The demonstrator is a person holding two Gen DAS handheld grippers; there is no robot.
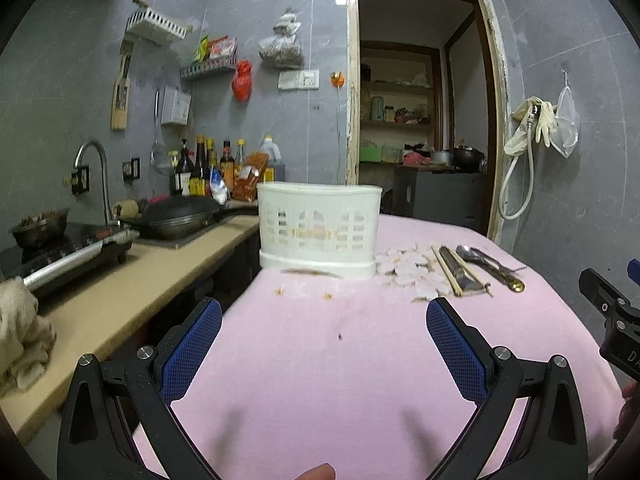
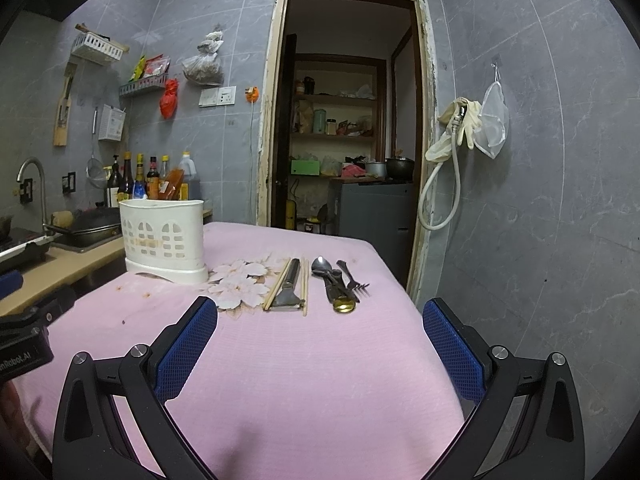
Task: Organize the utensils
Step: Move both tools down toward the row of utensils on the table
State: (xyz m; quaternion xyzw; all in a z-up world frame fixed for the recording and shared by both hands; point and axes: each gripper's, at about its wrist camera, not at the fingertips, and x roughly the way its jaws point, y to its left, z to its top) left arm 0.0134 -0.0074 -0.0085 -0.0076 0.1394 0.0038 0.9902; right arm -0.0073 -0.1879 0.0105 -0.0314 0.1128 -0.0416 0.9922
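Observation:
A white slotted utensil holder (image 1: 318, 230) (image 2: 163, 236) stands at the far left of the pink-clothed table (image 1: 340, 360) (image 2: 312, 360). To its right lie wooden chopsticks (image 2: 278, 284) (image 1: 446, 270), a metal scraper (image 2: 290, 286) (image 1: 460, 272), spoons (image 2: 332, 284) (image 1: 486, 266) and a fork (image 2: 354, 278). My left gripper (image 1: 324, 316) hovers open before the holder, nothing between its blue pads. My right gripper (image 2: 320, 316) is open too, short of the utensils.
A counter (image 1: 132, 284) on the left carries a wok (image 1: 180, 216), a stove, a tap and sauce bottles (image 1: 208, 168). A doorway (image 2: 344, 120) opens behind the table. A tiled wall with a hose and gloves (image 2: 460, 128) borders the right side.

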